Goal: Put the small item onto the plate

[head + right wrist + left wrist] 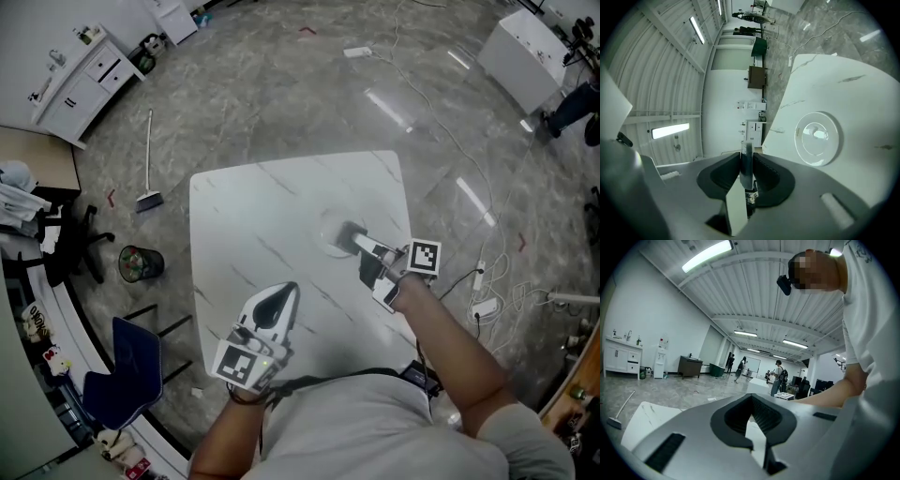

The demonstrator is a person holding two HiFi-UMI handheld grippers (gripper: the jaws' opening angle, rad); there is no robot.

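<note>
Pinching describes the right gripper [747,168]: in its own view the 2 jaws are closed flat on a thin dark item [747,155] that stands on edge between them, with a small printed label low on it. The head view shows that gripper [361,242] only from above, reaching out over the bench [253,216]. Its tip overlaps the near rim of the plate [330,240], and the item cannot be made out there. The right gripper view shows the plate [802,151] plainly: round, white and flat on the white bench [862,108] ahead of the jaws. Its surface shows only a reflected light. The item is off the plate, up in the gripper.

The left gripper [751,401] has its jaws pressed together at the tips with nothing between them. Its view looks level across the room and does not take in the plate. In the head view this gripper [279,302] hangs over the near part of the bench, well apart from the plate.

On the floor left of the bench, the head view shows 1 broom [148,173], a round bin [141,263] with coloured scraps inside, and a blue chair [127,361]. A white cabinet [82,82] stands farther off, and cables [483,281] trail to the right. The left gripper view adds the person's bare forearm [832,393] at its right and several people [778,376] standing far across the hall.
</note>
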